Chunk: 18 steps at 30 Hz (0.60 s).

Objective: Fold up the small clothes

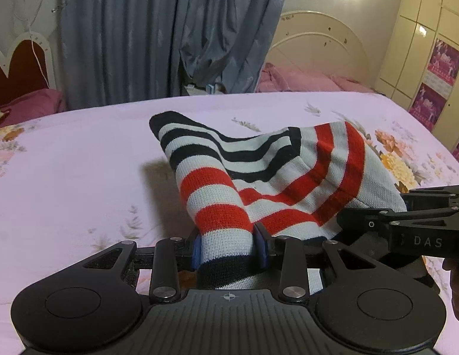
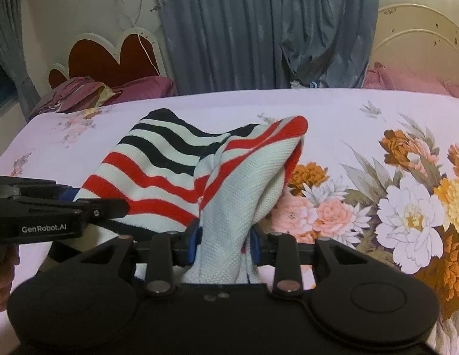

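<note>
1. Striped knit, red, black and white: the small garment [image 1: 259, 171] hangs bunched between my two tongs above the floral bedsheet [image 1: 81, 162], so its shape and far hem are hard to make out.
2. My left gripper [image 1: 229, 247] pinches one gathered edge narrowly.
3. My right gripper [image 2: 225, 244] clamps the pale fold likewise.
4. Both point downward, side by side.

Matte black left gripper [image 1: 229, 248], blue pads [image 1: 197, 251], silver rivets.
</note>
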### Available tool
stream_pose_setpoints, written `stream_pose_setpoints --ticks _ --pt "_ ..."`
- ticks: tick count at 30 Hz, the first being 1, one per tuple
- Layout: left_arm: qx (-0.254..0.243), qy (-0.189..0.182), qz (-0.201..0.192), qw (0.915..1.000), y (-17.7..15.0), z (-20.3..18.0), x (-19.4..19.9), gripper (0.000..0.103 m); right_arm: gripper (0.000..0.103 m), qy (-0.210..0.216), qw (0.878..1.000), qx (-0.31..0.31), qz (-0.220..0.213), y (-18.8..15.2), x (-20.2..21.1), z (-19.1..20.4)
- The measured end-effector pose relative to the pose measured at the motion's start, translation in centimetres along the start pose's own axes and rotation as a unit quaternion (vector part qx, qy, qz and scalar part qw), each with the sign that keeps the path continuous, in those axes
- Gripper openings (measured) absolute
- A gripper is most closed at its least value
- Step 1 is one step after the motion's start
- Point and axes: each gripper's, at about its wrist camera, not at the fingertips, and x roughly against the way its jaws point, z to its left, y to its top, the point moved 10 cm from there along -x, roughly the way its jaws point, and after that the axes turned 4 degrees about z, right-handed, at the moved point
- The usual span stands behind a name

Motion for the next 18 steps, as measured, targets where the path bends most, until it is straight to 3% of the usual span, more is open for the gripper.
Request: stream_pose_setpoints --ticks 8,18 --pt "0.010 0.017 -0.005 0.9998 -1.1 0.6 1.4 0.035 0.031 0.011 1.000 0.011 -0.003 -0.4 0.0 3.4" --pt "0.040 0.053 -0.006 0.9978 -3.7 6.5 4.5 0.035 0.031 0.047 0.998 0.038 0.001 -0.4 -1.5 9.7"
